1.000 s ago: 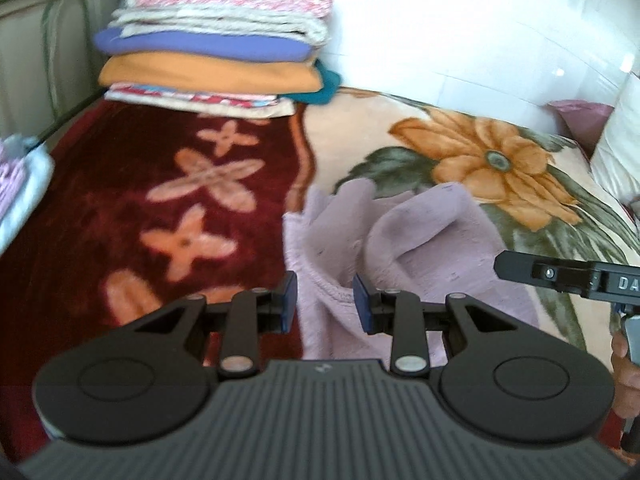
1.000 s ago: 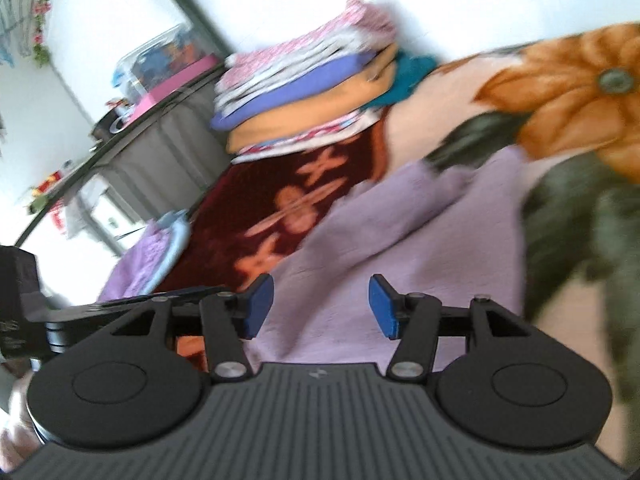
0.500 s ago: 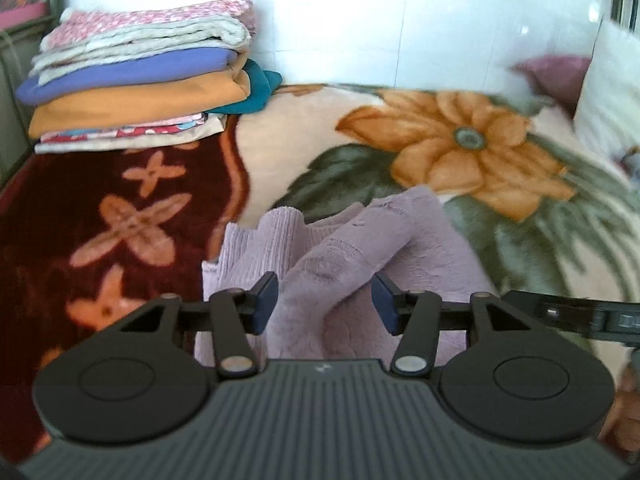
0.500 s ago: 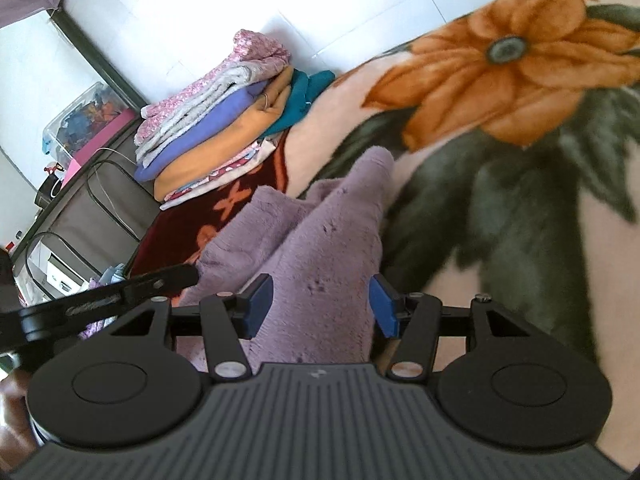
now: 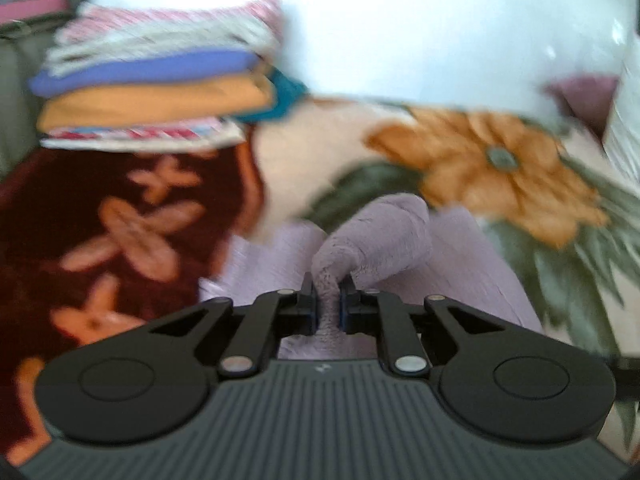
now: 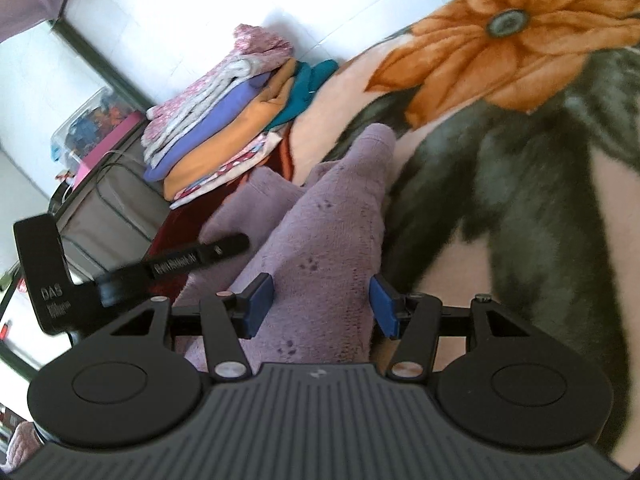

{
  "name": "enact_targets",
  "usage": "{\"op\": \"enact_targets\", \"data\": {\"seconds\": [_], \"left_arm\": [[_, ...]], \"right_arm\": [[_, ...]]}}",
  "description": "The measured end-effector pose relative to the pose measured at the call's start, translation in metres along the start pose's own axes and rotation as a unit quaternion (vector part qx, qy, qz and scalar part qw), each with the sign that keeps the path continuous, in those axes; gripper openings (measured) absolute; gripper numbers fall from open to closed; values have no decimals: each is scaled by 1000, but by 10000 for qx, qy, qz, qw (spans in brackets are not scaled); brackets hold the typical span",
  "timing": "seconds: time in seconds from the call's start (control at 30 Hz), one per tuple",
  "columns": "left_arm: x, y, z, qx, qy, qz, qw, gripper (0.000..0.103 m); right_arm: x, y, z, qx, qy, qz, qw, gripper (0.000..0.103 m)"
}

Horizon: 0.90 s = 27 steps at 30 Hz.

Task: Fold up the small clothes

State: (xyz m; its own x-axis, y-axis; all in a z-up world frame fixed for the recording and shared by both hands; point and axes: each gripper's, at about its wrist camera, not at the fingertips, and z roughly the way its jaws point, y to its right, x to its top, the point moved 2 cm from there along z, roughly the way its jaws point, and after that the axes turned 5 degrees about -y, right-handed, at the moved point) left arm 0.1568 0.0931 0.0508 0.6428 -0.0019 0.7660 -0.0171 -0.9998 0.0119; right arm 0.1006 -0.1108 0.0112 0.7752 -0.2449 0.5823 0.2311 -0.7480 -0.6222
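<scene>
A lilac fleece garment [image 5: 384,236] lies rumpled on the floral blanket [image 5: 500,160]. My left gripper [image 5: 327,308] is closing its jaws, and the pads pinch a raised fold of this garment near its front edge. In the right wrist view one long part of the garment [image 6: 328,220] runs away from me between the blue pads of my right gripper [image 6: 320,308]. Those jaws stand wide apart, and the cloth lies between them without being squeezed. The left wrist view is blurred.
A stack of folded clothes [image 5: 160,92] sits at the back left against the white wall, also seen as the stack [image 6: 224,120] in the right wrist view. A grey suitcase [image 6: 108,208] stands beyond the bed's edge. A white pillow [image 5: 624,120] is at the far right.
My left gripper moved in over the lilac garment and its jaws went from wide apart to pinched on a fold. The right gripper sank and rolled, its jaws unchanged.
</scene>
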Motion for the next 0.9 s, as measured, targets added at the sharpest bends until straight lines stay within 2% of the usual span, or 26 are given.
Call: {"op": "enact_targets", "data": {"seconds": [0.1,0.27,0.37,0.53,0.6,0.63,0.7,0.73,0.77,0.9], "left_arm": [[6,-27,-6,75,125,-357,9993,14],[-7,-54,24,159,-413,-725,9964,15],[-21,-54,33,271,-468,-739,9958,23],[-23,-59,24,202,-498,-903,9945,30],[-26,-65,16,147,-608,-1026,9928,42],[-26,-67,11,111,-658,-1076,9920,46],[-29,-69,-1,13,-709,-1091,9915,65],[-31,-69,-7,-83,-734,-1078,9914,70],[-33,-69,-12,-190,-772,-1062,9912,73],[-46,-70,-22,-498,-1002,-1134,9872,72]], "right_arm": [[-4,-17,0,-58,38,-507,9987,61],[-14,-42,6,-79,39,-1084,9941,62],[-16,-49,11,-211,9,-1279,9916,62],[-13,-47,8,-181,-70,-1224,9923,62],[-10,-42,5,-119,-70,-1116,9937,63],[-8,-40,3,-84,-49,-1040,9945,67],[-3,-31,-5,8,90,-792,9968,78],[0,-27,-6,46,105,-705,9974,79],[3,-23,-8,67,93,-607,9981,80],[11,-7,-7,79,-5,-236,9997,84]]}}
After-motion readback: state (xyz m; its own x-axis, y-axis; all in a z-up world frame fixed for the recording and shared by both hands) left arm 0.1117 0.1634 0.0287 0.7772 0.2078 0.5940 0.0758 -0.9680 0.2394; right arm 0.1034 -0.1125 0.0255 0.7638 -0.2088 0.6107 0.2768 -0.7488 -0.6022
